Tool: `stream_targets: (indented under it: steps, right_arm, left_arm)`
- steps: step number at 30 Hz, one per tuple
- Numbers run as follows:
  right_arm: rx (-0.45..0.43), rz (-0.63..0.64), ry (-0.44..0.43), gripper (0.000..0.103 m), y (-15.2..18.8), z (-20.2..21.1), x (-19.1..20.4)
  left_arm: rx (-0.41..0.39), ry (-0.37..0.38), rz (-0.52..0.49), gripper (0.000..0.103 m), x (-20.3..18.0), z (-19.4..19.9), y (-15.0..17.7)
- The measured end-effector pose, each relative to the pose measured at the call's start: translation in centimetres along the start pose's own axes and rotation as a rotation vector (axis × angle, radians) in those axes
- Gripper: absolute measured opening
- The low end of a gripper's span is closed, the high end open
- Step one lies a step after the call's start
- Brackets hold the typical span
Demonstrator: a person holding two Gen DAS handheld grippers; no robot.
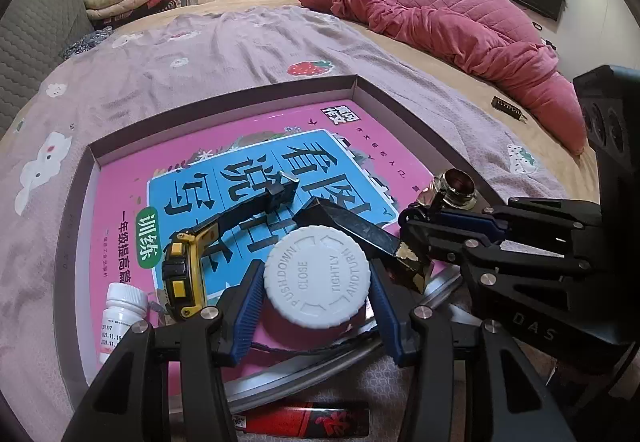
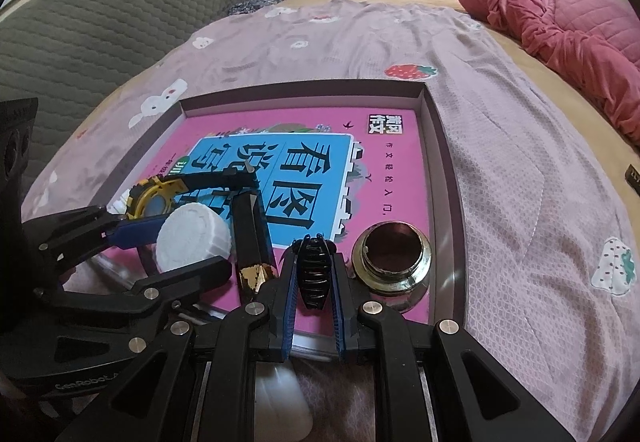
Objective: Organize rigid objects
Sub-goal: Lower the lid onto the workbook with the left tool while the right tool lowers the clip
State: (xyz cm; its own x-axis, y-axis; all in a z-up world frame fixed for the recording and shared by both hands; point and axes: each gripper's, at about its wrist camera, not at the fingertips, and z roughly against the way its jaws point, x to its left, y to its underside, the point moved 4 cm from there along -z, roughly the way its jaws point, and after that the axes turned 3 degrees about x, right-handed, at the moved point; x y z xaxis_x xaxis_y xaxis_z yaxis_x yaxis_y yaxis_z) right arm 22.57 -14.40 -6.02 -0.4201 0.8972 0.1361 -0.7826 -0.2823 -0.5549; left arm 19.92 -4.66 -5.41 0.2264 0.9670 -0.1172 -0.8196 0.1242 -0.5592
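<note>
A shallow box [image 1: 356, 82] lined with a pink book [image 1: 120, 210] lies on the bed. My left gripper [image 1: 316, 282] is shut on a white-capped pink bottle [image 1: 316, 278], low over the box's near edge; it also shows in the right wrist view [image 2: 192, 238]. My right gripper [image 2: 314, 274] is shut on a black hair claw clip [image 2: 314, 274] over the box's near right corner. In the box lie a yellow-black watch [image 1: 184, 266], a black and gold bar [image 1: 360, 230] and a metal threaded fitting [image 2: 392, 258].
A small white pill bottle [image 1: 122, 314] stands at the box's near left. A red and black lighter [image 1: 304, 422] lies in front of the box. A dark small item [image 1: 510, 108] lies on the bed near the pink quilt [image 1: 460, 18]. A grey sofa [image 2: 100, 22] is at the left.
</note>
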Motion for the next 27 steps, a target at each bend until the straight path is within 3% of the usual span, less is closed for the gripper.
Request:
stream_targets:
  steps: [27]
  right_arm:
    - [0.003, -0.002, -0.001, 0.017, -0.03, -0.19, -0.16]
  left_arm:
    - [0.009, -0.032, 0.007, 0.051, 0.33, -0.33, 0.11]
